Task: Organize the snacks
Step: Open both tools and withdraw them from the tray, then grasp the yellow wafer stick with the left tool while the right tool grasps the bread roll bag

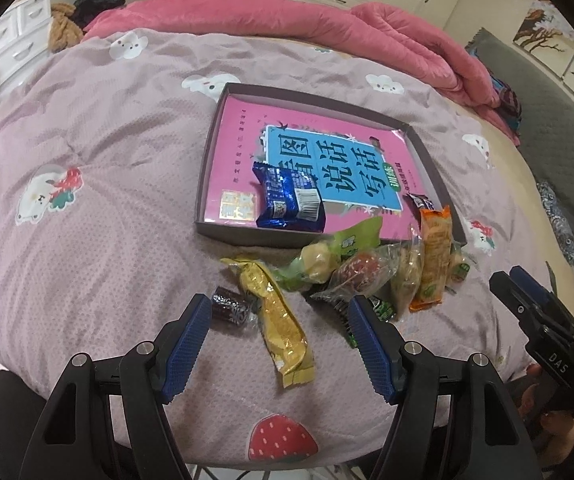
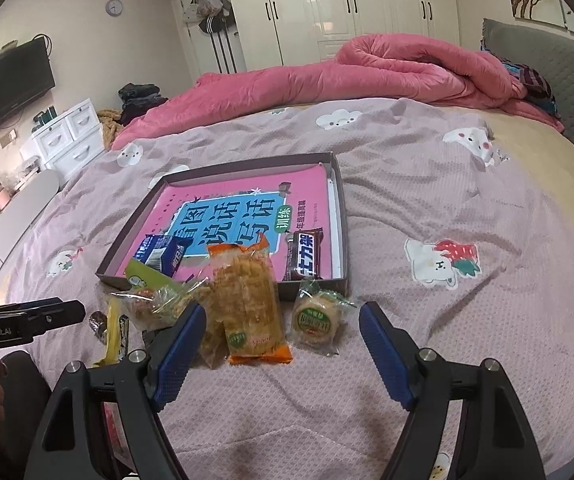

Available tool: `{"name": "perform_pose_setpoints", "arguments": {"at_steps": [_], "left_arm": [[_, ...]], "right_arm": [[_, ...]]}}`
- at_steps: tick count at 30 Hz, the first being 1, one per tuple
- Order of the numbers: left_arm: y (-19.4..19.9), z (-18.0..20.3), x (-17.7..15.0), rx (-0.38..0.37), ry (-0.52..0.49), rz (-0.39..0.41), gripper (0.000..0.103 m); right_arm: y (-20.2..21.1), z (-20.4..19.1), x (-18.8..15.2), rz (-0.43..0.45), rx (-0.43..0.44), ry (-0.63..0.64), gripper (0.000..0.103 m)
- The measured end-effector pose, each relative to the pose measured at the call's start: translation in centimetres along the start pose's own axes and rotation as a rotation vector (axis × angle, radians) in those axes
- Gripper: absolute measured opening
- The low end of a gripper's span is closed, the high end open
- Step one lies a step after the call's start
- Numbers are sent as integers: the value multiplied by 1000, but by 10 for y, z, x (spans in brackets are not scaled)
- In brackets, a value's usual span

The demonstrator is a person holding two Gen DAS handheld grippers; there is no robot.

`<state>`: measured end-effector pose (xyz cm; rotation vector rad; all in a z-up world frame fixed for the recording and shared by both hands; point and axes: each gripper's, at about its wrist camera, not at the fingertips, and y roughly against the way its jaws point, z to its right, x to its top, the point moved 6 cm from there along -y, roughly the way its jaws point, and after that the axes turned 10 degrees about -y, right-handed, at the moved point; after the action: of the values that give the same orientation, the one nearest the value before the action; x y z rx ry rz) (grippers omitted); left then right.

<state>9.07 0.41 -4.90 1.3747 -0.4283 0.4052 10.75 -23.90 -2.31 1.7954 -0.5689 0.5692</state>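
Hovering over the bed, the left gripper (image 1: 279, 344) has its blue fingers spread wide with nothing between them. Right under it lies the long yellow snack (image 1: 281, 320) on the purple blanket (image 1: 87, 200). This snack looks light and crinkly, and I think it would slip a bit, so grab it across its thin middle. A small dark candy (image 1: 231, 306) sits just beside it, next to the left finger, and could get bumped.

The right gripper (image 2: 283, 350) is spread wide too, and it holds nothing. Just ahead of it are the orange cracker pack (image 2: 247, 304) and the round cake (image 2: 315, 318) in clear wrap. The crackers could break, so squeeze softly.

More snacks make a messy pile (image 1: 347, 268) just beside the near wall of the box (image 1: 247, 236). They lie on top of each other, so pulling one may drag others. Inside the box, on a pink book (image 2: 247, 192), rest a blue packet (image 1: 289, 200) and a brown chocolate bar (image 2: 305, 256). A pink quilt (image 2: 367, 72) lies far behind.
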Motion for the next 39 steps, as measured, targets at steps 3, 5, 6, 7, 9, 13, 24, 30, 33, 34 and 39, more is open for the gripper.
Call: {"name": "perform_pose_setpoints", "arguments": {"at_steps": [3,5,6,7,9,13,24,30,33,34,39], "left_arm": [[-1,1,-2,-3,-2,-11,72],[-1,2,-4,-8,-1,-14,72],[-3,2,-5,-13,1,-22,72],[-4,2,-6,-19,2,-28,72],[-6,4,-9,-24,0,-38,72],[-8,5,-15,-32,2,-49,72],[-29,5,-32,-80,56,-117,72],[-37,9,-35,-94,69,-132,68],[-40,15,-37,-98,54,-138,65],[-42,16,-37,-102,51,-139,65],[-47,18,-37,-102,52,-145,57]], "right_arm": [[1,-2,-2,2,4,9,79],[0,-4,-3,-2,7,13,79],[-1,-5,-4,-6,8,16,79],[-2,-6,-5,-12,7,22,79],[-3,-9,-5,-12,6,30,79],[-3,-14,-7,-12,9,46,79],[-8,-19,-11,-27,12,66,79],[-12,-18,-11,-39,14,63,79],[-16,-19,-12,-52,19,60,79],[-18,-19,-12,-56,16,61,79],[-27,-20,-11,-68,30,49,79]]}}
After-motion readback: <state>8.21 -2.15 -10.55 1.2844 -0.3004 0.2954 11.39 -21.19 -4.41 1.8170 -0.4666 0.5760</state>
